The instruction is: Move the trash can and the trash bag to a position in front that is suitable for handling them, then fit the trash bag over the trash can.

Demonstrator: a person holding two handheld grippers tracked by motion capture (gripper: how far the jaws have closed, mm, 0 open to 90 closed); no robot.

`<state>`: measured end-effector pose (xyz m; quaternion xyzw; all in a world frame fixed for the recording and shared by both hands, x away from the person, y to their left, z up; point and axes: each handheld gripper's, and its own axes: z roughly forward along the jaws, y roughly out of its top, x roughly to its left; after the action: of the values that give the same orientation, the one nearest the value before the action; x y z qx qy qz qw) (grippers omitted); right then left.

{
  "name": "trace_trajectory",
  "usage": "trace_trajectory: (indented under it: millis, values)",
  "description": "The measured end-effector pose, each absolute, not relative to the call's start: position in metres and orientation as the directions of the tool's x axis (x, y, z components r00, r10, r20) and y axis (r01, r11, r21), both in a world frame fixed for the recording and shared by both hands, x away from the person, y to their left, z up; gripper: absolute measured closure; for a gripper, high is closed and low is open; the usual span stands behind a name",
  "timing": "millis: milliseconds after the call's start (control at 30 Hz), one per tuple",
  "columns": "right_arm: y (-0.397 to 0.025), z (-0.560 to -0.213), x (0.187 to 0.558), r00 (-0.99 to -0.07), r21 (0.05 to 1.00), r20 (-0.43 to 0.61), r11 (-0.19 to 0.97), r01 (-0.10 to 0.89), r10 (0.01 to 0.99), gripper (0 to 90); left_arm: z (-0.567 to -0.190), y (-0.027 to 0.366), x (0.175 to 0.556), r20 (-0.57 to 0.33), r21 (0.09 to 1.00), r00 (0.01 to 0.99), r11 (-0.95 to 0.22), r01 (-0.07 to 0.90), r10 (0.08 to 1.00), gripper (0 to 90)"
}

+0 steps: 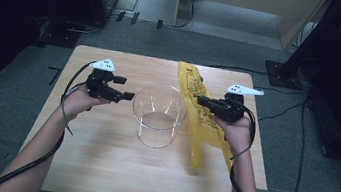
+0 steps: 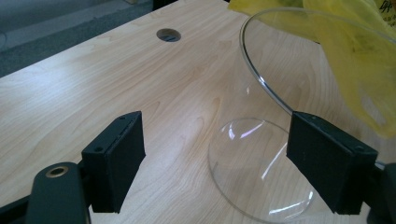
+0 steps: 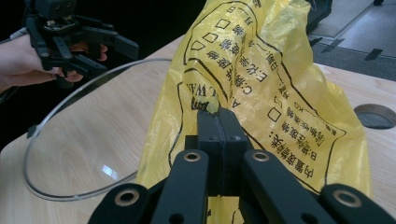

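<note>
A clear glass cylinder point(image 1: 158, 115) stands upright in the middle of the wooden table point(image 1: 100, 152). A yellow plastic bag point(image 1: 201, 115) with black print lies stretched along the table to its right. My right gripper point(image 1: 201, 101) is shut on the bag's edge; the right gripper view has its jaws pressed together on the yellow film point(image 3: 261, 79). My left gripper point(image 1: 128, 95) is open just left of the cylinder's rim. In the left gripper view the glass rim point(image 2: 261, 79) runs past the right jaw, and the glass base point(image 2: 261, 172) lies between the jaws.
A round cable hole point(image 2: 168, 34) sits in the tabletop near its far edge, another point(image 3: 376, 115) by the bag. Black cables trail from both grippers off the table's front. Grey carpet, dark stands and cables surround the table.
</note>
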<state>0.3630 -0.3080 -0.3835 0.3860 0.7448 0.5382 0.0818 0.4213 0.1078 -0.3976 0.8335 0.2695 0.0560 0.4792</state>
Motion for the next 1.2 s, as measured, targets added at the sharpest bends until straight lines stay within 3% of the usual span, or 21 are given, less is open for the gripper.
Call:
trace_trajectory:
  millis: [200, 367, 1200]
  values:
    - [-0.304, -0.378, 0.361, -0.704, 0.869, 0.305, 0.115, 0.481, 0.641, 90.0, -0.394, 0.107, 0.420, -0.166, 0.831, 0.849, -0.392, 0.394, 0.501, 18.8]
    - [-0.299, -0.373, 0.360, -0.719, 0.875, 0.313, 0.106, 0.473, 0.621, 90.0, -0.390, 0.109, 0.421, -0.218, 0.828, 0.833, -0.356, 0.434, 0.509, 18.8]
    - [-0.263, -0.373, 0.359, -0.776, 0.875, 0.343, 0.121, 0.469, 0.528, 90.0, -0.366, 0.087, 0.402, -0.137, 0.866, 0.881, -0.377, 0.329, 0.453, 18.8]
